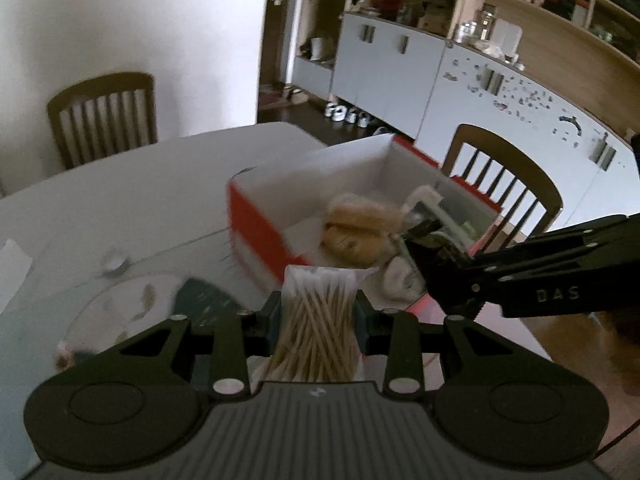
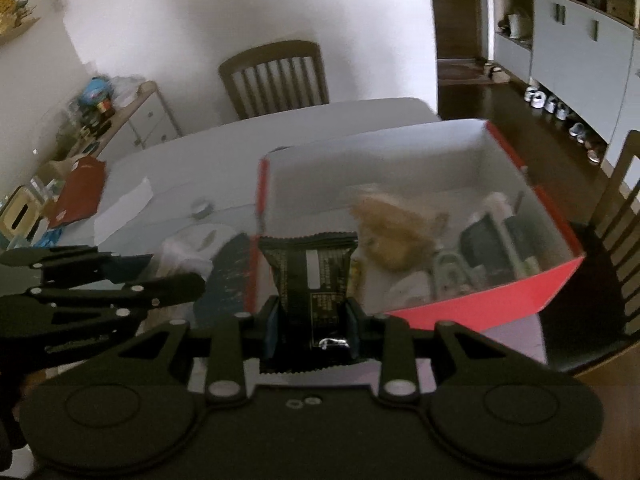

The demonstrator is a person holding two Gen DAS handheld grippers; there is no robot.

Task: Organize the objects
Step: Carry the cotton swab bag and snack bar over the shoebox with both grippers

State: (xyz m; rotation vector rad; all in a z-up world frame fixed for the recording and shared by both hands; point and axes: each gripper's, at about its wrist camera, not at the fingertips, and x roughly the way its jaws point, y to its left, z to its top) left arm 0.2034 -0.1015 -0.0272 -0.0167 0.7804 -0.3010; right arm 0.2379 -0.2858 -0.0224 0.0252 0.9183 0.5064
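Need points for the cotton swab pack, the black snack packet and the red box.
cotton swab pack (image 1: pixel 316 320), left wrist view, middle of the sticks.
black snack packet (image 2: pixel 310 276), right wrist view, centre of the wrapper.
red box (image 2: pixel 480 308), right wrist view, near outer wall.

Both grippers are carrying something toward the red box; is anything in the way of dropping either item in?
Nothing visible blocks either. The red box is open-topped; the left gripper holds the cotton swab pack, the right gripper the black packet. A tan plush toy and other items lie inside, with bare floor beside them.
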